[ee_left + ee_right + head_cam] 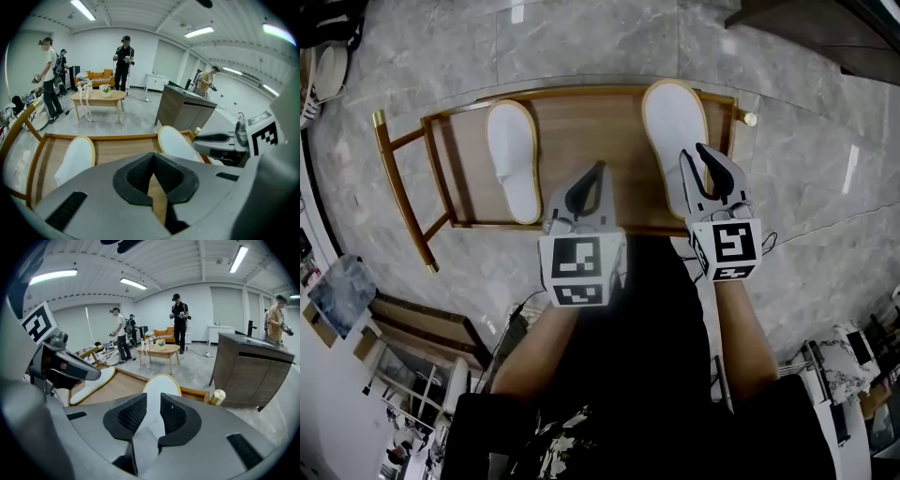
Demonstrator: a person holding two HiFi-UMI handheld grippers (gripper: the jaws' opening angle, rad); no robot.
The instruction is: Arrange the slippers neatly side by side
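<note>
Two white slippers lie on a low wooden rack [581, 117], toes pointing away from me. The left slipper [512, 159] lies near the rack's left side, the right slipper [674, 127] near its right end, with a wide stretch of bare wood between them. My right gripper [701, 161] hovers at the heel of the right slipper, jaws apart. In the right gripper view that slipper [161, 383] shows through the gap of the right gripper [153, 401], and the pads are not pressing on it. My left gripper [596, 173] is shut and empty over the bare wood; the left gripper view shows this gripper [153, 161] the same way.
The rack stands on a grey marble floor, with brass knobs [751, 119] at its corners. A dark cabinet [183, 110] stands beyond it, and a light wooden coffee table [98, 97] farther back. Several people stand at the back of the room.
</note>
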